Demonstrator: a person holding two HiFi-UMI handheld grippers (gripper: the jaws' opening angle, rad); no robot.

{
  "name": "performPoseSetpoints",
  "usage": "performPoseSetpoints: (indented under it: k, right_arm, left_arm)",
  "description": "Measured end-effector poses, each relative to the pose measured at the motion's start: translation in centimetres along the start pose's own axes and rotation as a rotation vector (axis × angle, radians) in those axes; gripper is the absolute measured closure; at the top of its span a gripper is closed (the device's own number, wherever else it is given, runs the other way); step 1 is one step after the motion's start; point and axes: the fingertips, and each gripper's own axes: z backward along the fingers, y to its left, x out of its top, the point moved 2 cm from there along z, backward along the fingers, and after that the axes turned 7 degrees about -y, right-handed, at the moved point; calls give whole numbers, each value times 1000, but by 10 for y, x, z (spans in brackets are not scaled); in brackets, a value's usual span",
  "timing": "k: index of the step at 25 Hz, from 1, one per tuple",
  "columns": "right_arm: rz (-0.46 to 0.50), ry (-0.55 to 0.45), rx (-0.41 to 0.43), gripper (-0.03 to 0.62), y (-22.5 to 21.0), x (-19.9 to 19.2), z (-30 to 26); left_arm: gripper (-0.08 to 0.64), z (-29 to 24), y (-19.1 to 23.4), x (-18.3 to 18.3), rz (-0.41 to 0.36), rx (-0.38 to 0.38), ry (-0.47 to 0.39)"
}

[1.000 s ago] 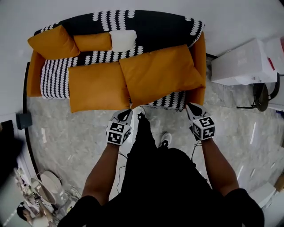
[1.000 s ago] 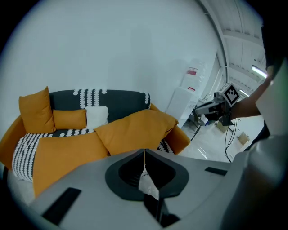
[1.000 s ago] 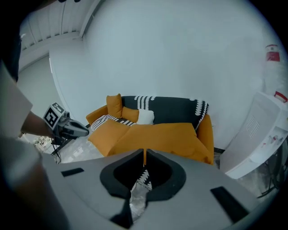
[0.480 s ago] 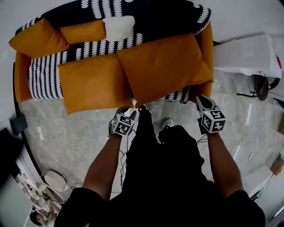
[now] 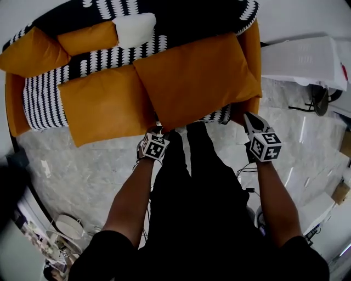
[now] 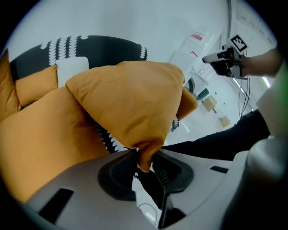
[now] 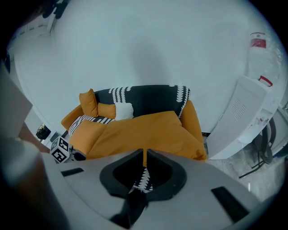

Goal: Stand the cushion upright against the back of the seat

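A large orange cushion (image 5: 194, 77) lies flat on the right half of the sofa seat, its front corner overhanging the edge. In the left gripper view that cushion (image 6: 130, 99) fills the middle. My left gripper (image 5: 156, 131) sits at that front corner. Its jaws have just been closing, and the corner sits pinched between the pads (image 6: 145, 157). My right gripper (image 5: 248, 116) hovers by the sofa's right arm, shut and empty (image 7: 144, 155). The black sofa back (image 5: 181, 16) rises behind the cushion.
A second large orange cushion (image 5: 104, 104) lies flat on the left of the seat. Small orange (image 5: 88, 37) and white (image 5: 134, 28) cushions lean on the back. A white box (image 5: 301, 57) stands right of the sofa. Cables trail on the marble floor (image 5: 82, 164).
My left gripper, shut a second ago, dropped to the cushion's front corner and now has it between its jaws. The right gripper shifted slightly toward the sofa arm. The view moved closer to the sofa.
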Motion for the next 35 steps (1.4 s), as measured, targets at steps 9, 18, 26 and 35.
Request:
performPoseSetpoints:
  k: [9,18,26,35]
  right_arm:
    - [109,26,-74,552,-46,0,-23]
    - [87,80,-163,551,-127,13,-46]
    - [56,211,-160,459,-174,-1,-82]
    - [38,374,-80,486,-180,-27,-111]
  left_arm:
    - [492,37,-4,33,-18,-48,-55]
    - [494,80,13,88,7,-8,-117]
    - [494,100,20,109,56,50,-83]
    - [497,118,40,147,110,148,-122]
